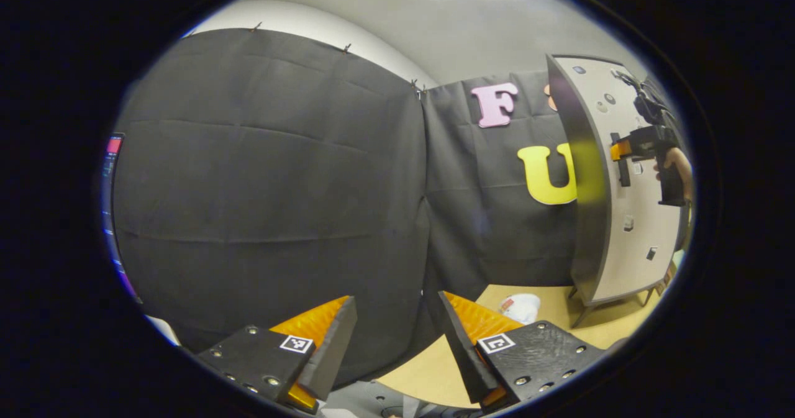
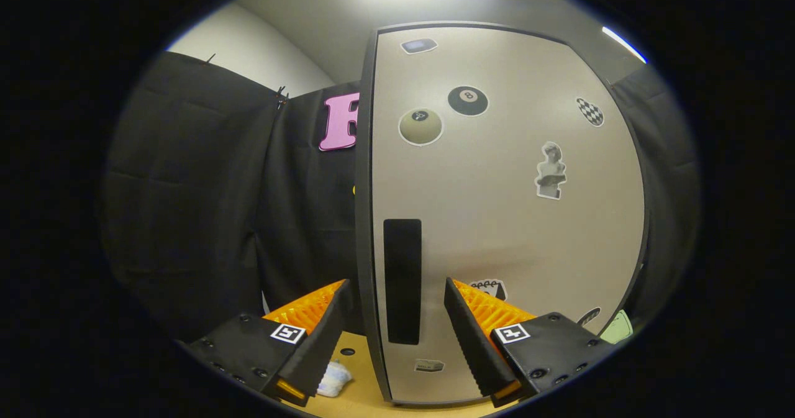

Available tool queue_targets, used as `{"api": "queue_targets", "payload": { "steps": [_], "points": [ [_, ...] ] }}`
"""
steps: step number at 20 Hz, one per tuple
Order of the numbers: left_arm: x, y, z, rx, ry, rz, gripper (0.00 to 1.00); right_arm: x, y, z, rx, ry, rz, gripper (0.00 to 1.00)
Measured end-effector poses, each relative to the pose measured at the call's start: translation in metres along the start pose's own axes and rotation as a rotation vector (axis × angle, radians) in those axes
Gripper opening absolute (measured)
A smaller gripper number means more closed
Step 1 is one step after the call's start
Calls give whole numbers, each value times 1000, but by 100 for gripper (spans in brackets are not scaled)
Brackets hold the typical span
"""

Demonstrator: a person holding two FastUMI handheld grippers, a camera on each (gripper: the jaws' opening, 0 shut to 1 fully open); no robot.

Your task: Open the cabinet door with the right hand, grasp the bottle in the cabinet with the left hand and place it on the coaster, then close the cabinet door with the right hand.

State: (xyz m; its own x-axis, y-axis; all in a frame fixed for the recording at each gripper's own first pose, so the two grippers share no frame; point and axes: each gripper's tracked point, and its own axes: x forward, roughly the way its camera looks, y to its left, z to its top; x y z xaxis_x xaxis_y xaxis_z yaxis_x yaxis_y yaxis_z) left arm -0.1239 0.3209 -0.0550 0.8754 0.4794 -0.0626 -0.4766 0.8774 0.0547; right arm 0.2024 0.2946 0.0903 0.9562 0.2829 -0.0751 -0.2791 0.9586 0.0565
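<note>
The cabinet (image 2: 509, 219) is a tall beige box with dark sides, and its stickered door looks flush and closed. A black vertical handle (image 2: 402, 281) runs near the door's left edge. My right gripper (image 2: 397, 325) is open, one finger on each side of the handle, neither pressing on it. From the left gripper view the cabinet (image 1: 627, 231) stands at the far right, with the right gripper (image 1: 621, 151) and a hand at its handle. Low on the left, my left gripper (image 1: 397, 337) is open with nothing between its fingers. Whatever is inside the cabinet is hidden by the door.
The cabinet stands on thin legs on a light wooden table (image 1: 435, 368). A small white crumpled thing (image 1: 520, 306) lies on the table left of the cabinet, also seen low in the right gripper view (image 2: 335, 377). Black cloth walls close off the back and left.
</note>
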Motion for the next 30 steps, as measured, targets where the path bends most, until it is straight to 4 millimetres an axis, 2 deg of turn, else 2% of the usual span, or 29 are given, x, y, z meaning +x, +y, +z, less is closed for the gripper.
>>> {"api": "queue_targets", "payload": {
  "steps": [1, 2, 5, 8, 9, 10, 12, 14, 15, 16, 18, 19, 20, 25, 27, 30],
  "points": [
    [0, 3, -2, -3, 3, 3, 81, 5, 0, -2, -5, 15, -10, 90],
    [1, 6, -3, -5, 4, 6, 79, 8, 2, -4, -2, 27, -9, 89],
    [2, 11, -5, -10, 1, 13, 79, 22, 5, -13, 23, 73, -11, 72],
    [4, 15, -6, -6, 0, 17, 81, 28, -3, -15, 33, 86, -57, 41],
    [3, 17, -6, -5, -1, 18, 79, 25, -4, -14, 27, 92, -53, 35],
    [1, 17, -7, -5, -1, 17, 79, 25, -3, -14, 25, 97, -48, 38],
    [2, 15, -5, -6, -4, 11, 79, 25, -2, -15, 25, 111, -40, 18],
    [3, 11, 0, -4, -14, 3, 81, 21, -3, -16, 22, 128, -20, 18],
    [3, 7, 2, -5, -17, -5, 81, 19, -2, -16, 30, 136, -8, 14],
    [2, 3, 5, -5, -21, -14, 79, 17, -2, -16, 41, 143, 6, 18],
    [-3, -1, 7, -5, -26, -33, 81, 11, -2, -15, 44, 148, 29, 18],
    [-4, -7, 10, -5, -27, -44, 81, 7, -3, -15, 42, 149, 40, 14],
    [-3, -17, 12, -5, -27, -55, 81, 3, -3, -15, 43, 147, 54, 18],
    [-18, -58, 29, -6, -61, -94, 81, -14, -3, -13, 39, 135, 139, 18],
    [-21, -86, 31, -9, -53, -132, 79, -16, -4, -14, 48, 136, 180, 18],
    [-29, -127, 45, 10, -68, -184, 81, -18, -5, -14, 50, 133, 236, 18]
  ]
}}
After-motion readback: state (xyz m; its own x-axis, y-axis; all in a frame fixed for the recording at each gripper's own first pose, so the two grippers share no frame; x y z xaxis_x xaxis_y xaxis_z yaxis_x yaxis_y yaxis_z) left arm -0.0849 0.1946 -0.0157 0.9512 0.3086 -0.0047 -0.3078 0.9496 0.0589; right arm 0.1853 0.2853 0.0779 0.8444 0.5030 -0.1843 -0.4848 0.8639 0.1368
